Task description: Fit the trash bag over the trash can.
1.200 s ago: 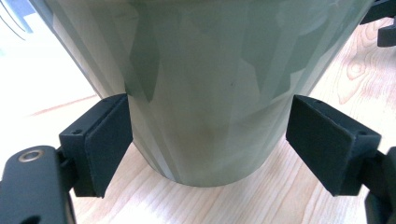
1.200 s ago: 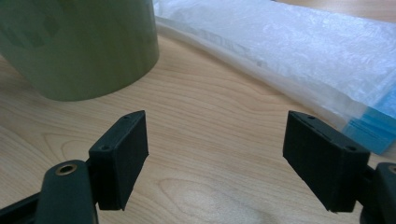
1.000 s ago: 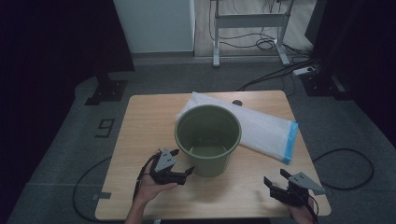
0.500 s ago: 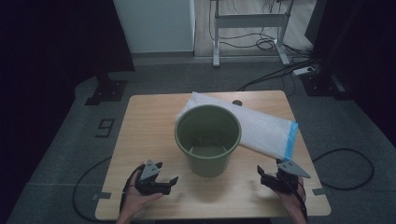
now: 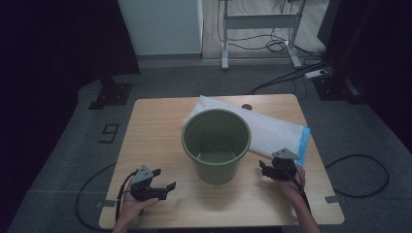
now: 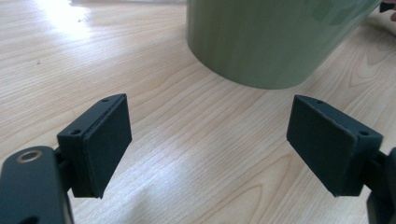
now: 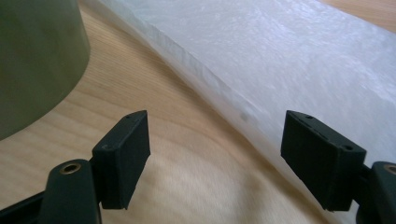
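Observation:
A green plastic bucket (image 5: 216, 145) stands upright and empty in the middle of the wooden table (image 5: 155, 126). Behind it lies a flat white bag (image 5: 277, 131) with a blue end. My left gripper (image 5: 163, 178) hovers low near the front left of the table, open, aimed at the bucket's base (image 6: 271, 42), jaws wide with bare wood between them (image 6: 208, 140). My right gripper (image 5: 265, 171) sits just right of the bucket (image 7: 32, 60), at the bag's near edge (image 7: 289, 56). It is open (image 7: 215, 154); its jaws have just been closing a little with nothing between them.
A small dark round thing (image 5: 247, 107) lies at the table's back edge. Cables (image 5: 362, 170) trail over the grey floor on the right, and a white desk frame (image 5: 257, 22) stands beyond.
My left gripper drew back from the bucket toward the table's front left and sank. My right gripper moved left and forward, toward the bucket and the bag's edge.

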Action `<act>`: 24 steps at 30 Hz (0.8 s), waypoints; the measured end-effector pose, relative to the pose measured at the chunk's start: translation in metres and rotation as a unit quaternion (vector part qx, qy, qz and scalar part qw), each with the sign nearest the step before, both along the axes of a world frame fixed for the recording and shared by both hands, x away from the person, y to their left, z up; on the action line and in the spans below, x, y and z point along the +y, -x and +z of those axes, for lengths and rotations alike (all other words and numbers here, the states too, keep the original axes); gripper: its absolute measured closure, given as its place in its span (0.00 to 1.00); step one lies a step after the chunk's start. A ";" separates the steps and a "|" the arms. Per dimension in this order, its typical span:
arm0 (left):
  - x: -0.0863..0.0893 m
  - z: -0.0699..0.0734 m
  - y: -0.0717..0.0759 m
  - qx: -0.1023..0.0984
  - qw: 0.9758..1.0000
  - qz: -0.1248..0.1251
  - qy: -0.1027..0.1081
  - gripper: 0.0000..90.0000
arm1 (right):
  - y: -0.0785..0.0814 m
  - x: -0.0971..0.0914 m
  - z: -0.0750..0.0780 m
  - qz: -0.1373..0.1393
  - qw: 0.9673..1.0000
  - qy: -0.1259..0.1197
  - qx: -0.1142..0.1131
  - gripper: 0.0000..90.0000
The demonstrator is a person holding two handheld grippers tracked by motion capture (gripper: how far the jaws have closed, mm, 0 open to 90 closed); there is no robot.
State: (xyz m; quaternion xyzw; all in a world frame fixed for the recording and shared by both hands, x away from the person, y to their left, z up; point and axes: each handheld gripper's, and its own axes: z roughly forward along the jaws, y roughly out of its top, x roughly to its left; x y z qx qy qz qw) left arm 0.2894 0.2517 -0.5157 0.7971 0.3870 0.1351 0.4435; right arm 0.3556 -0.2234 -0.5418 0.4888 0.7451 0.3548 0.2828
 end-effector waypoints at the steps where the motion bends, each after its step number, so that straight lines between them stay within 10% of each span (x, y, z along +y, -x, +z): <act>1: 0.000 0.000 0.000 0.000 1.000 0.000 0.000 0.15 | 0.000 0.000 0.000 0.000 1.000 0.000 0.000 0.26; 12: -0.001 -0.010 -0.001 0.010 1.000 -0.004 -0.027 0.16 | -0.042 0.020 0.000 -0.008 1.000 0.008 0.019 0.31; 24: 0.010 -0.009 0.000 0.010 1.000 0.012 -0.011 0.16 | -0.048 0.016 -0.008 -0.007 0.999 -0.017 0.051 0.65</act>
